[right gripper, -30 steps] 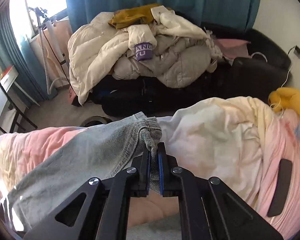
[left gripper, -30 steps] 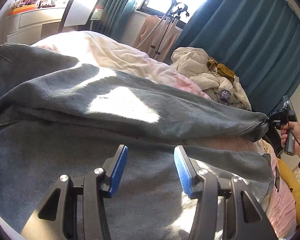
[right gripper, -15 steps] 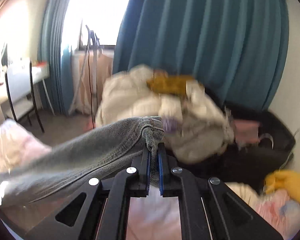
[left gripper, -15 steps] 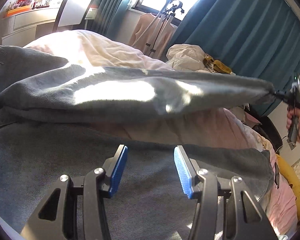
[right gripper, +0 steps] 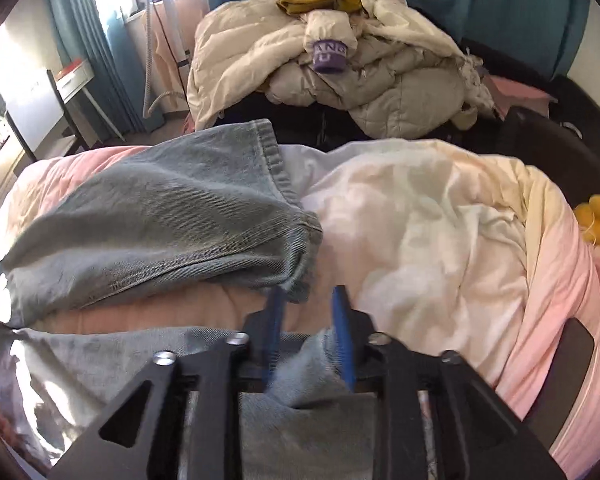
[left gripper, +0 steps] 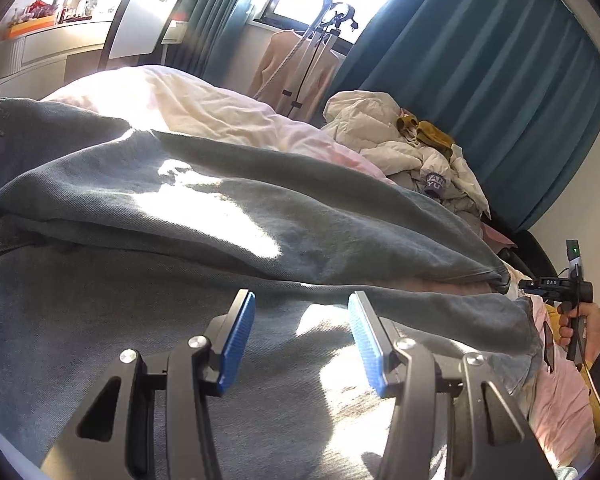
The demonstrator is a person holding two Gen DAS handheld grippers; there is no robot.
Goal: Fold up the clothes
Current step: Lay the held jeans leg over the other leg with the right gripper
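From the left wrist, the left hand-held gripper (left gripper: 301, 344) hovered half open over the jeans (left gripper: 180, 240) spread across the bed (left gripper: 204, 108), gripping nothing. From the right wrist, the right hand-held gripper (right gripper: 306, 332) was opening, its blue pads clear of the hem (right gripper: 300, 256) of the upper leg just ahead, lying on the pink duvet (right gripper: 440, 240).

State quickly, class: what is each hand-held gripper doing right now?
Left hand-held gripper: open, holding nothing, above the jeans.
Right hand-held gripper: jaws opening; the jeans' hem lies just ahead of them, no longer pinched.
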